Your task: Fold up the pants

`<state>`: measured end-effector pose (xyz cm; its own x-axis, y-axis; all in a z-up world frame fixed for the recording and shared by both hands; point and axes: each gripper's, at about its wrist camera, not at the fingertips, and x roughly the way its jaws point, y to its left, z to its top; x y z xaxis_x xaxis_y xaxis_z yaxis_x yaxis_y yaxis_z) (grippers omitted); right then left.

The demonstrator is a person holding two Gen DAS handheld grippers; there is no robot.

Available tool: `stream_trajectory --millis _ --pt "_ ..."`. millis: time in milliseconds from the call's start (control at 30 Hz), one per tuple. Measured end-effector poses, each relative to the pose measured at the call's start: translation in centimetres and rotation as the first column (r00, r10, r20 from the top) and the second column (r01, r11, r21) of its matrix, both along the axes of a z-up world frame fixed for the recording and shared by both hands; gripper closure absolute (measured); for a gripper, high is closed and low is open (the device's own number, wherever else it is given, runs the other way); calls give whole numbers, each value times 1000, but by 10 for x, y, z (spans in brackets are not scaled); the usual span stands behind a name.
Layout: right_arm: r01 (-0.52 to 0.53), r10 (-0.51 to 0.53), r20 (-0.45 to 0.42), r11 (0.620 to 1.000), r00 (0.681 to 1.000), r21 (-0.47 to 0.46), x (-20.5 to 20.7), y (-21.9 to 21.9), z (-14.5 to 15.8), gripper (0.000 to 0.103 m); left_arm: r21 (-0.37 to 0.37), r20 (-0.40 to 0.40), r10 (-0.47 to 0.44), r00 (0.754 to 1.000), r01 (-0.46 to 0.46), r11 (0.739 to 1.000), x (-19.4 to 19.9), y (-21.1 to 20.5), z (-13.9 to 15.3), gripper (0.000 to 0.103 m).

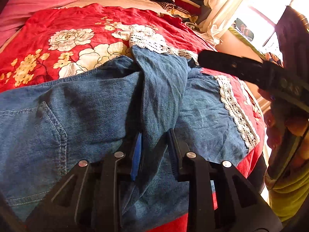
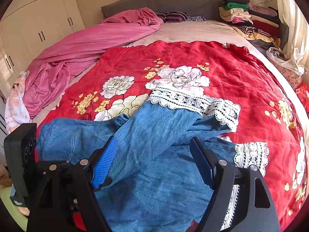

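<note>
Left gripper (image 1: 154, 147) nearly closed, pinching a fold of the pants (image 1: 92, 104). Right gripper (image 2: 152, 158) wide open, empty, above pants; lace hems (image 2: 193, 100) at 12 o'clock.

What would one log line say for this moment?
left gripper: shut on pants leg | right gripper: open above pants | surface: red floral bedspread
</note>
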<state>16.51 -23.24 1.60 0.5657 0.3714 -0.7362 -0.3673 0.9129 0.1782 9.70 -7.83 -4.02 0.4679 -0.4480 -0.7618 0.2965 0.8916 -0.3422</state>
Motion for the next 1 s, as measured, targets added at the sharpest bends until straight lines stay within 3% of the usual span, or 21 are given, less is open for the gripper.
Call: stream_trajectory --millis 100,300,667,800,867,1000 --pt "9 -10 -36 1000 999 -7 23 9 -4 27 -6 2 -31 1000 31 1000 -5 -6 -1 98" --pt "-27 22 -67 997 998 -79 69 41 -15 27 -13 11 -89 996 89 996 -17 -19 -4 98" --pt "0 -37 -122 957 992 -289 138 79 -64 28 -29 4 -107 994 107 994 -17 -21 -9 98" --pt "9 -36 -122 977 992 -211 145 61 -65 71 -38 1 -104 995 104 994 -13 -17 -9 98" --pt "37 -52 -120 991 991 -125 139 43 -56 82 -50 -1 -101 995 101 994 -10 -12 -9 98" --pt "82 -82 -85 997 993 7 112 5 -28 89 -59 -4 -96 995 96 994 -8 -9 -9 97"
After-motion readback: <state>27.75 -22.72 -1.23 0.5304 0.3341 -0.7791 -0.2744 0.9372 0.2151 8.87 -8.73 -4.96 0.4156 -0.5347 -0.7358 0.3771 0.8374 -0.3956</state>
